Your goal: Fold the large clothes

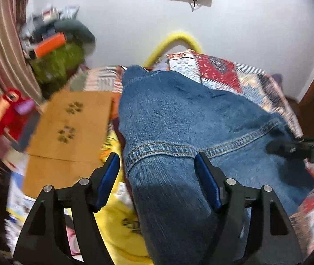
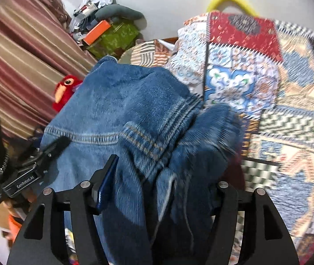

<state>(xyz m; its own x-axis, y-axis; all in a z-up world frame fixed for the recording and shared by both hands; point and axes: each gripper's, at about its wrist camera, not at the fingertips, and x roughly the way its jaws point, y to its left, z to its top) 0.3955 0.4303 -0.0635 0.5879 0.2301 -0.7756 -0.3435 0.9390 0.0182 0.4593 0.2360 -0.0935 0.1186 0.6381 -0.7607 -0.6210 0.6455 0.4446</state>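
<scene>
Lying bunched over the patchwork bedspread [image 2: 267,70], the denim garment [image 1: 190,114] runs between both grippers, the left gripper [image 1: 158,163] spread wide around a fold, the right gripper's [image 2: 168,161] jaws hidden, grip unclear.

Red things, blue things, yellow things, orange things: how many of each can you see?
Red: 1, the plush toy
Blue: 1, the denim garment
Yellow: 2, the curved tube by the wall and the yellow cloth under the denim
Orange: 1, the box on the pile
Total: 5
</scene>
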